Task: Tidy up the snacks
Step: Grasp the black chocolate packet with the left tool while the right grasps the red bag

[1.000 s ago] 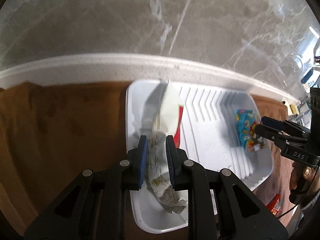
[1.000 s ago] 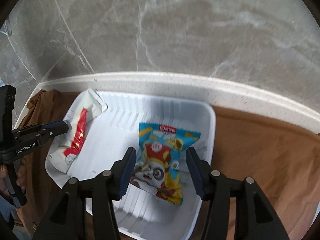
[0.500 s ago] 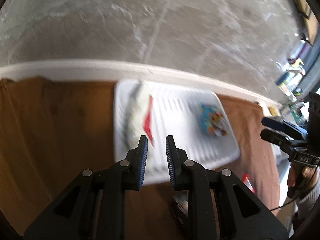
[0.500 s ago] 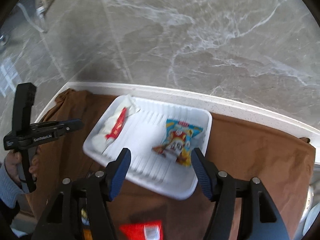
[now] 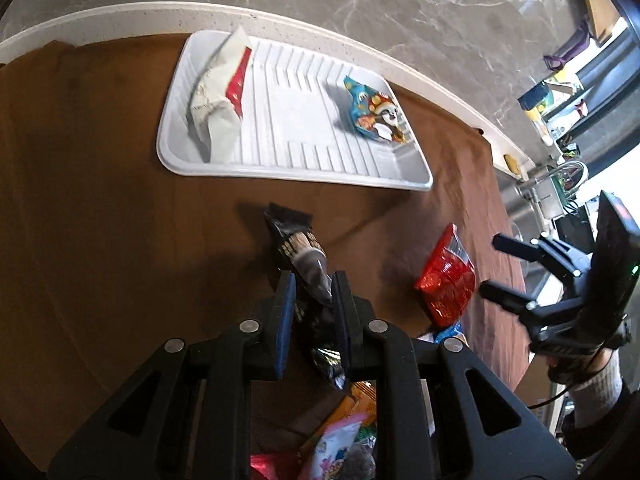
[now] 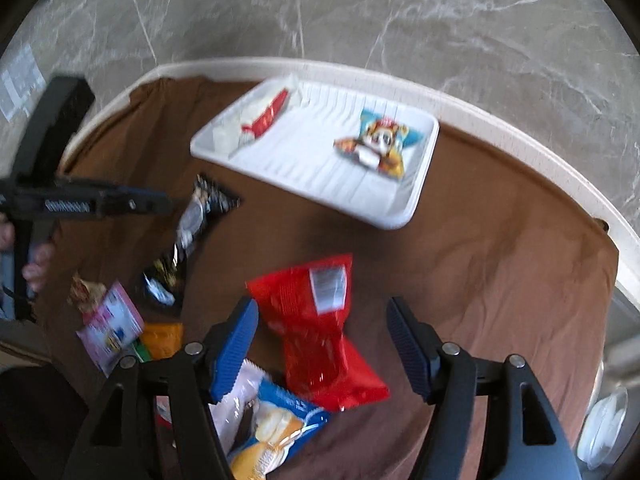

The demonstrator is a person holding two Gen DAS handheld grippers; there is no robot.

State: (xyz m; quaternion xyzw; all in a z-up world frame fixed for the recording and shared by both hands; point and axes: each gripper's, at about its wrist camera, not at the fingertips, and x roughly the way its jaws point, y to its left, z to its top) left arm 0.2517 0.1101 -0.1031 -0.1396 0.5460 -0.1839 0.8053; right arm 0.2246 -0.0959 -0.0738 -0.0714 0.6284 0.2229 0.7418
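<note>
Your left gripper (image 5: 314,286) is pinched nearly closed with nothing in it, hanging above the black snack packet (image 5: 298,248) on the brown cloth (image 5: 100,208). Your right gripper (image 6: 322,328) has just been opening, jaws wide over the red packet (image 6: 320,320), not touching. White tray (image 6: 404,208) further back holds the white-and-red packet (image 5: 218,96) and the blue cartoon packet (image 6: 380,144).

The right wrist view is smeared by motion: print on the red packet (image 6: 320,320) is unreadable, and the small wrappers left of it blur together. Below the red packet, a blue-and-yellow packet (image 6: 276,428) runs under the right gripper's (image 6: 322,340) body and off the bottom edge. In the left wrist view, the left gripper (image 5: 314,300) covers the black packet's (image 5: 298,248) lower half.
</note>
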